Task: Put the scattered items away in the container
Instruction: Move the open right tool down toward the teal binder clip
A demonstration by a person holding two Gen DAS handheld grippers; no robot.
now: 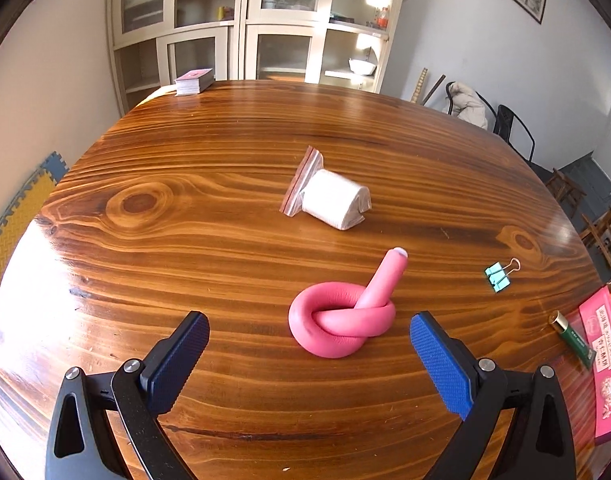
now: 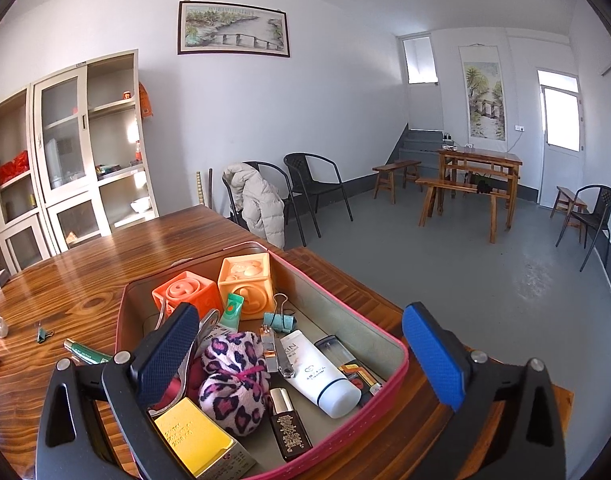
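The left tongs (image 1: 307, 332) stand spread wide with nothing between the blue pads (image 1: 183, 354), poised above the wooden surface (image 1: 185, 240). Directly ahead of them, roughly centred in the gap, lies a pink foam tube tied in a knot (image 1: 341, 322), resting on the surface with one free end (image 1: 389, 276) angled upward and away. Farther ahead sits a white folded item in a clear zip bag (image 1: 331, 200). To the right of these tongs lie a green binder clip (image 1: 499, 276), a dark green tube with a gold cap (image 1: 571, 338) and, at the edge of the view, the pink container (image 1: 605, 360). A stack of cards (image 1: 193, 80) rests at the far end of the surface. The right tongs (image 2: 299, 354) are likewise spread to full width, gripping nothing, and hover over the open pink container (image 2: 385, 336). Below and between their pads the container holds two orange blocks (image 2: 245, 280), a white tube (image 2: 317, 372), a spotted plush item (image 2: 233, 380), a yellow box (image 2: 193, 436), a dark bottle (image 2: 289, 424) and a blue binder clip (image 2: 281, 318). Left of these tongs, the green tube (image 2: 87, 352) and a small clip (image 2: 43, 334) lie outside the container on the surface
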